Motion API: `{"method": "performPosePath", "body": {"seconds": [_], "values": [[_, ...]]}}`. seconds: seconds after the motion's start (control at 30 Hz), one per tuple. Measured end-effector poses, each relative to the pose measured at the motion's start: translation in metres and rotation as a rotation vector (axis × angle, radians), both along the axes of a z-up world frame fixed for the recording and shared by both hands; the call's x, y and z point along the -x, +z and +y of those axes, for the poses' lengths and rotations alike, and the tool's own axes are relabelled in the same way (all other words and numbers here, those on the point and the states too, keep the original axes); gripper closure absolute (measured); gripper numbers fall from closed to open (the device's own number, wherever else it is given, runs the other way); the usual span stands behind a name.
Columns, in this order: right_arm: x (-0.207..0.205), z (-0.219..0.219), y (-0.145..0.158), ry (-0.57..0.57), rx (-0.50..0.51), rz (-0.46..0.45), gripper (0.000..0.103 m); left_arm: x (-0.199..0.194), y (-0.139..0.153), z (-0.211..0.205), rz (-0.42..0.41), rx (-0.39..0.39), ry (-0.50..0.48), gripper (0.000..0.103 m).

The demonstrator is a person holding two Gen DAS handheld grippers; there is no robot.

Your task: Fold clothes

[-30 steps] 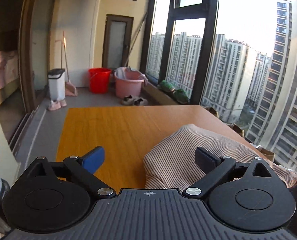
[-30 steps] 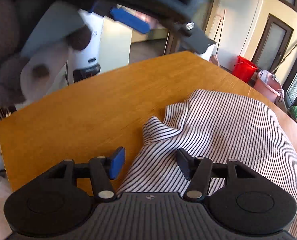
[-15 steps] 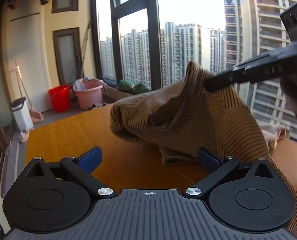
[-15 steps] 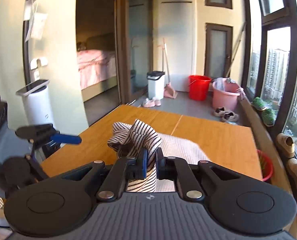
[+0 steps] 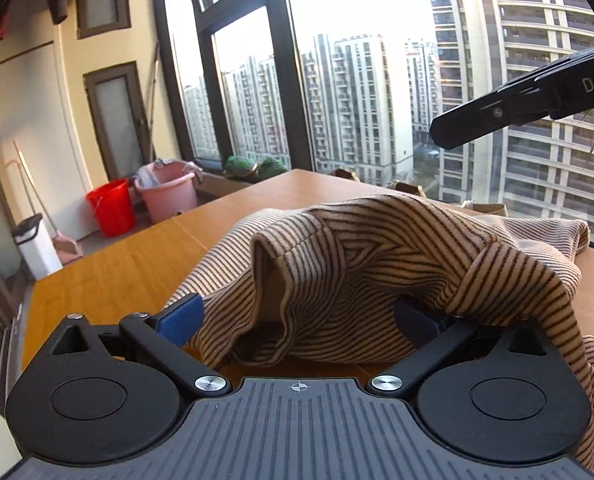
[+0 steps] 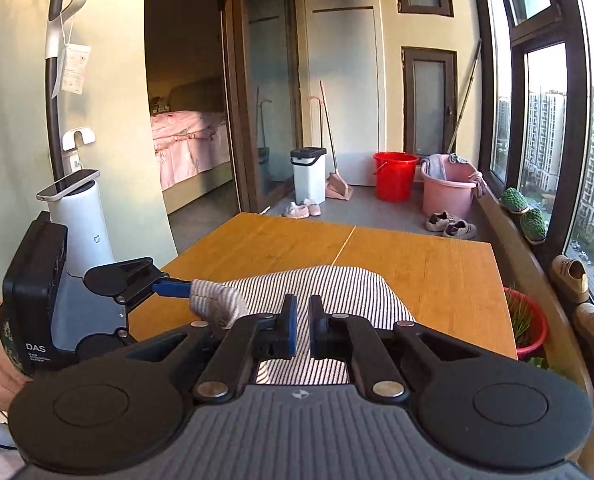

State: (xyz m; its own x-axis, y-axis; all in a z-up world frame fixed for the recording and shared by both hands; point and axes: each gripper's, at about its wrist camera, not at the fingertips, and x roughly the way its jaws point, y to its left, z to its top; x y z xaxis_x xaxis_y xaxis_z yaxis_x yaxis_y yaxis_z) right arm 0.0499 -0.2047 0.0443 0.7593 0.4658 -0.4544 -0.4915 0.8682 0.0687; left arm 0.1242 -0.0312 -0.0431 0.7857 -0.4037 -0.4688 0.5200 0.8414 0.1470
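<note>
Two grippers, neither clamping cloth. Right gripper [image 6: 303,320]: jaws almost shut, only a slit, nothing pinched between them as far as the right wrist view shows; it hangs above the table [image 5: 109,268]. Left gripper [image 5: 297,318]: jaws wide, with a bunched edge of the striped shirt [image 5: 377,248] between them and draped over one finger, pads not pressing.

The shirt lies rumpled on the table with no clean fold visible. Judgement: early stage; spreading flat and all folds are left.

Writing: "DAS" on both gripper bodies; the smaller lines under it are unreadable. The paper tag [image 6: 73,68] on the vacuum handle has print too small to read.
</note>
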Motion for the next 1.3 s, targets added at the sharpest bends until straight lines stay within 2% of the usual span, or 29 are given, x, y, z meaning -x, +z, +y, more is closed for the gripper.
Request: {"method": "performPosePath", "body": {"seconds": [0.13,0.2,0.27,0.3,0.4,0.5,0.6,0.7,0.83,0.93,1.07,1.13,1.17,1.23,1.3], "values": [[-0.001,0.007,-0.013,0.010,0.041,0.031,0.097,0.001,0.002,0.007,0.043,0.067,-0.029,0.000],[0.002,0.017,-0.020,0.039,0.084,0.043,0.094,-0.003,0.004,0.016,0.083,0.127,-0.024,0.000],[0.007,0.026,-0.025,0.067,0.122,0.043,0.072,-0.009,0.005,0.028,0.136,0.202,-0.011,0.000],[0.009,0.031,-0.027,0.080,0.140,0.042,0.066,-0.012,0.006,0.034,0.164,0.241,-0.003,0.000],[0.021,0.045,-0.027,0.091,0.206,-0.001,0.060,-0.026,0.010,0.044,0.208,0.320,0.025,0.000],[0.033,0.059,-0.028,0.072,0.266,-0.052,0.042,-0.040,0.014,0.054,0.250,0.395,0.054,0.000],[0.045,0.067,-0.025,0.074,0.248,-0.089,0.040,-0.046,0.015,0.057,0.262,0.407,0.074,0.000],[0.061,0.071,-0.015,0.159,0.205,-0.118,0.039,-0.049,0.013,0.054,0.266,0.393,0.073,0.000],[0.072,0.088,-0.017,0.205,0.275,-0.146,0.026,-0.050,0.015,0.050,0.261,0.384,0.062,0.000],[0.062,0.098,-0.030,0.123,0.294,-0.107,0.025,-0.049,0.016,0.049,0.255,0.377,0.058,0.000],[0.046,0.112,-0.049,0.067,0.313,-0.092,0.024,-0.049,0.020,0.053,0.231,0.381,0.055,0.000],[0.040,0.122,-0.060,0.053,0.352,-0.152,0.029,-0.048,0.024,0.055,0.213,0.383,0.055,0.000],[0.037,0.125,-0.066,0.046,0.401,-0.195,0.055,-0.045,0.028,0.059,0.190,0.380,0.060,0.000],[0.030,0.126,-0.074,0.030,0.482,-0.261,0.084,-0.038,0.037,0.072,0.125,0.370,0.077,0.000],[0.023,0.114,-0.067,-0.024,0.496,-0.303,0.087,-0.029,0.043,0.082,0.052,0.316,0.101,0.000]]}}
